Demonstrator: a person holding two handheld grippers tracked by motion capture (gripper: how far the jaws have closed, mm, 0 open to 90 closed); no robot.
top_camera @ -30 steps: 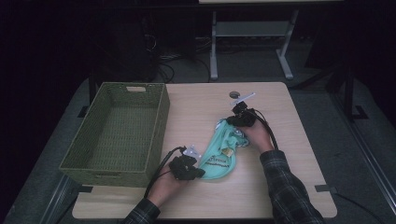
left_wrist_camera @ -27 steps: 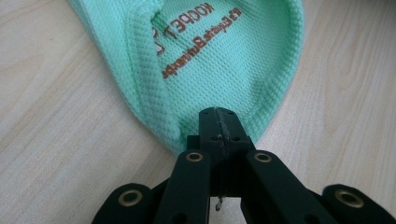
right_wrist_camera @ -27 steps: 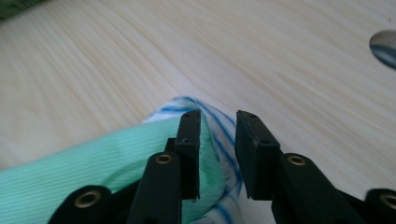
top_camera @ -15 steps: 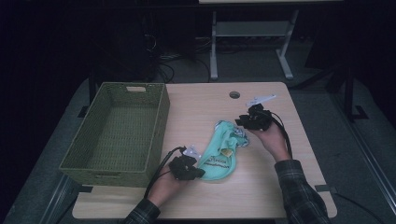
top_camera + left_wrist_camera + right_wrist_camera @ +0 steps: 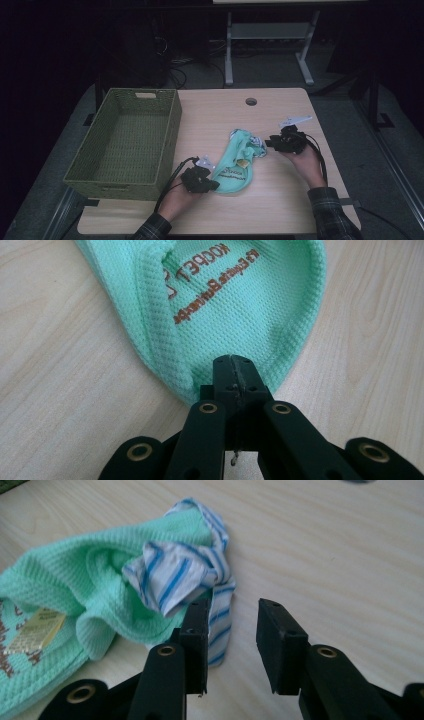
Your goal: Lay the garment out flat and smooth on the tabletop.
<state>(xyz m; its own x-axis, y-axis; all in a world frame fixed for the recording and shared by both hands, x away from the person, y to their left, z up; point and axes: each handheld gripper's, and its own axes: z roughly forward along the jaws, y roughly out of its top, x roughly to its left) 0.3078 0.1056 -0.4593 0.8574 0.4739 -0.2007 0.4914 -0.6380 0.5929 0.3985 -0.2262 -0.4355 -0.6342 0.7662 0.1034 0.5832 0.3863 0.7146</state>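
Note:
A mint green waffle cloth (image 5: 239,162) with brown lettering lies crumpled on the wooden table, a blue-and-white striped piece (image 5: 175,575) bunched at its far end. My left gripper (image 5: 235,365) is shut on the green cloth's (image 5: 225,305) near hem; the high view shows that gripper (image 5: 212,184) at the cloth's lower left corner. My right gripper (image 5: 232,622) is open just right of the striped end, and its jaws have just been opening with nothing between them. The high view places it (image 5: 267,143) beside the cloth's upper right end.
A green woven basket (image 5: 172,130) stands empty on the left part of the table. A round cable hole (image 5: 251,101) sits near the table's far edge. Bare wood (image 5: 215,115) lies between the basket and the cloth. The room beyond is dark.
My right gripper has drawn away to the right, off the cloth's far end, and its jaws have spread apart. The left gripper has kept its place and its grip on the hem.

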